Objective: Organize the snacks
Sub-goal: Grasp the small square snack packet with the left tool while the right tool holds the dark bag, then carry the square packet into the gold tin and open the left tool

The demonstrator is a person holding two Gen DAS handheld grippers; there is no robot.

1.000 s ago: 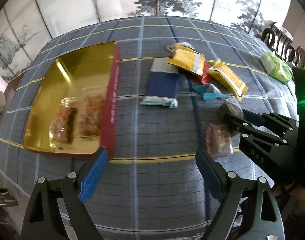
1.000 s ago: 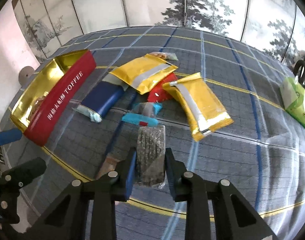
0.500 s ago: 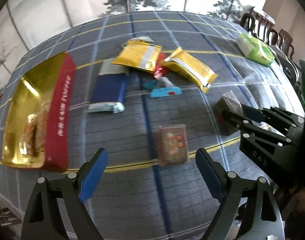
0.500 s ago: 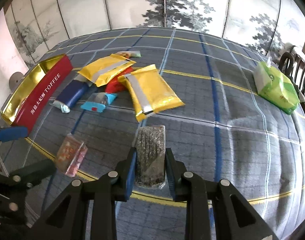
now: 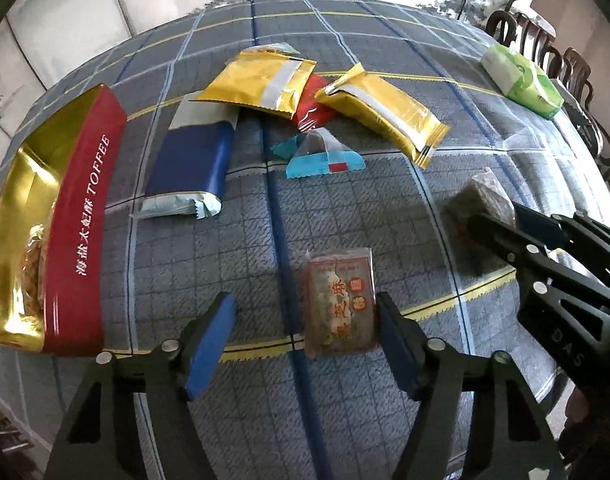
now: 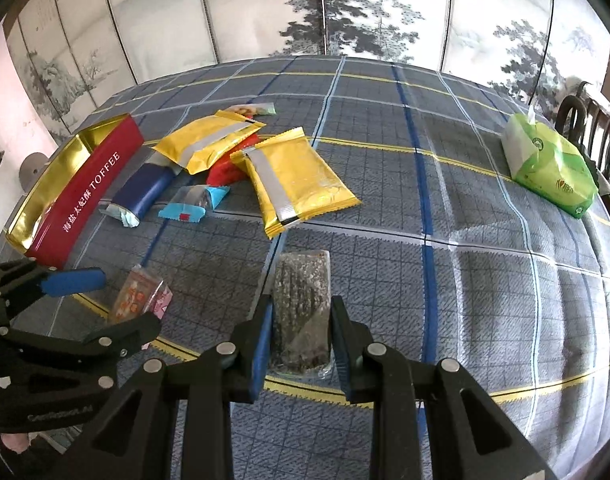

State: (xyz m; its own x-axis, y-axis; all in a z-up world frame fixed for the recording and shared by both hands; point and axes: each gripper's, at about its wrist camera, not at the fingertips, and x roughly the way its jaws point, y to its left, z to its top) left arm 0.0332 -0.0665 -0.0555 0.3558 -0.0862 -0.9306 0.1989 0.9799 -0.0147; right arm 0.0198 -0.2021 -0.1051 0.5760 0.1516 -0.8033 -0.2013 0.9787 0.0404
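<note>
Left wrist view: the small red snack packet point(image 5: 340, 301) now lies between the wide-open, empty left claw point(image 5: 305, 340), which has swung over from the toffee box point(image 5: 83, 216), ready to grab. The right claw point(image 6: 299, 338) stays clamped on the dark snack bar point(image 6: 303, 300).

Each fisheye camera is looking forward along its own gripper's two fingers, tilted down at the blue-grey checked tablecloth point(image 5: 345, 208) from close range. The left wrist view is facing the red-and-gold toffee box point(image 5: 81, 216) at its left edge. Both views are sharing the box point(image 6: 93, 196), the green tissue pack point(image 5: 523, 80) point(image 6: 549, 164) and the painted folding screen point(image 6: 305, 12).
</note>
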